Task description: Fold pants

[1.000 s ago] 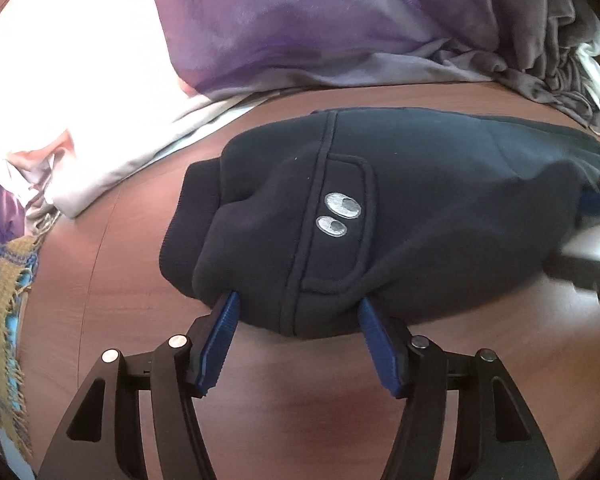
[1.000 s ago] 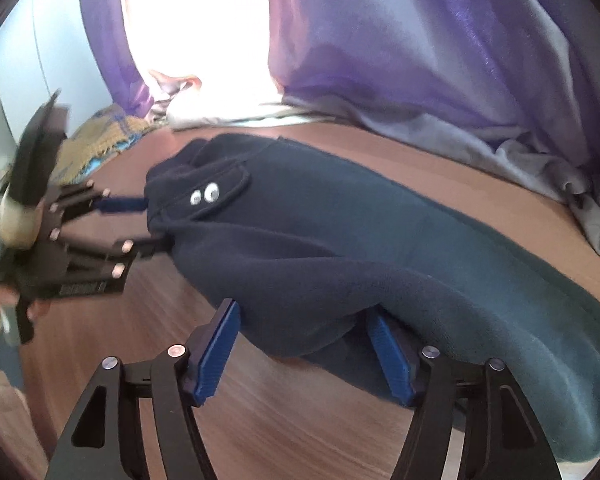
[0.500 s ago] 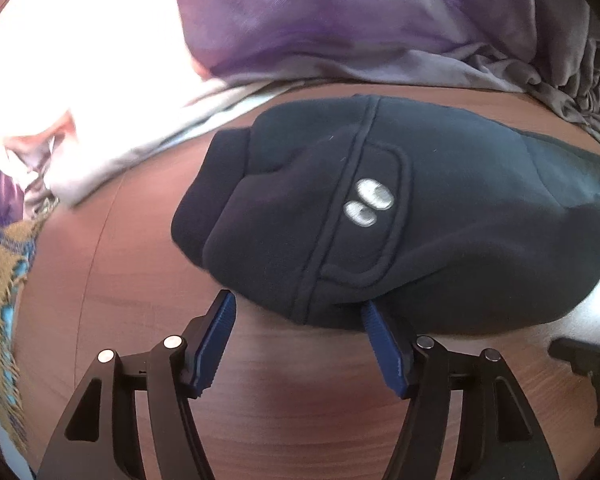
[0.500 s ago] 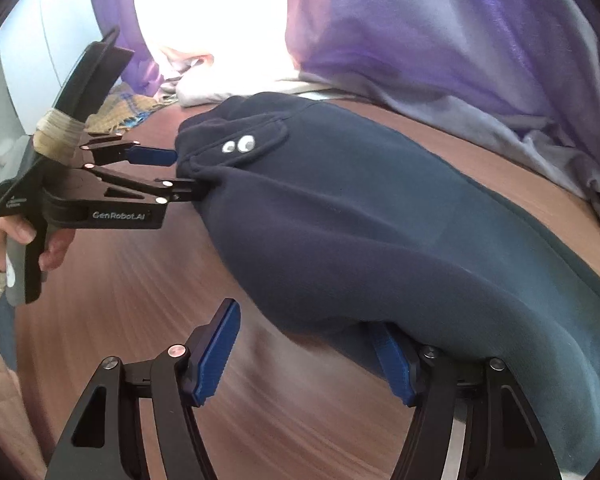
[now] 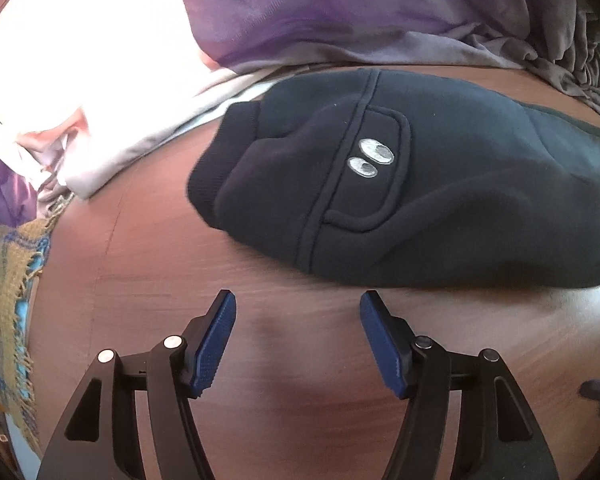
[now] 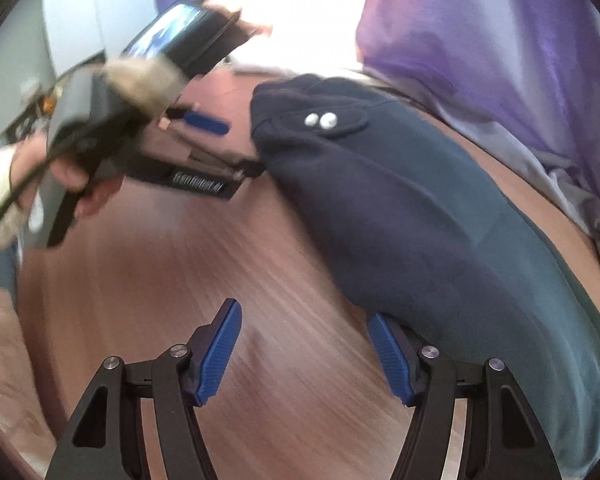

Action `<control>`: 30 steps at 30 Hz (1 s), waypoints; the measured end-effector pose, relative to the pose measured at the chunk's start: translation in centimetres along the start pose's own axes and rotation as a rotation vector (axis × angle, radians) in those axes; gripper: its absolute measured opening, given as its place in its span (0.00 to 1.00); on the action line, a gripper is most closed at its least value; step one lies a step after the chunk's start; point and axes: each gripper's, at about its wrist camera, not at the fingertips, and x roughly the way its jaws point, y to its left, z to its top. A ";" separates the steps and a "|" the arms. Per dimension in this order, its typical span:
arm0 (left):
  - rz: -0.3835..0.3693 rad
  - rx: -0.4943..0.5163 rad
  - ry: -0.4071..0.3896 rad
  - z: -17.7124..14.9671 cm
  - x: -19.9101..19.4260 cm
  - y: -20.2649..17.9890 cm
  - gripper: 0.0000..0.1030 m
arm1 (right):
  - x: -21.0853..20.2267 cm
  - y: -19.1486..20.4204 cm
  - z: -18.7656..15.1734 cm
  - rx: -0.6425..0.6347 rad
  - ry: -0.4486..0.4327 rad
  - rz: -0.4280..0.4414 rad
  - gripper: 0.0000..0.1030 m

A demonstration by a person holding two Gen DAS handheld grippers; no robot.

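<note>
While the dark navy pants lie folded lengthwise on the brown wooden worktop, we see both tools standing free of the cloth or nearly so. In the left wrist view the left tool hangs just short of the near edge of the pants, its blue pads set apart with only bare wood between them; it has hold of nothing. The end of the pants nearest this tool carries a stitched pocket flap with two silver snaps, and a ribbed cuff or band sticks out beside it.

In the right wrist view the right tool is likewise parted, with wood grain showing in the gap. Its right-hand finger meets the edge of the pants, and the cloth seems to overlap it; we cannot tell whether the pad actually presses the fabric, but nothing is pinched between the two pads. From here the pants run as a long band from the snap end at the upper middle down to the lower right. The left tool shows there too, blurred, held by a person's hand, its tips close to the snap end of the pants.

Behind the pants purple cloth is heaped along the far side of the worktop, pale cloth lies at the far left, and a frayed yellow and blue woven cloth hangs at the left edge.
</note>
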 end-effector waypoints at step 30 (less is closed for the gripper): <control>-0.111 0.084 -0.169 4.0 3.4 4.0 0.51 | 1.8 -1.0 2.3 0.189 -0.002 -0.375 0.59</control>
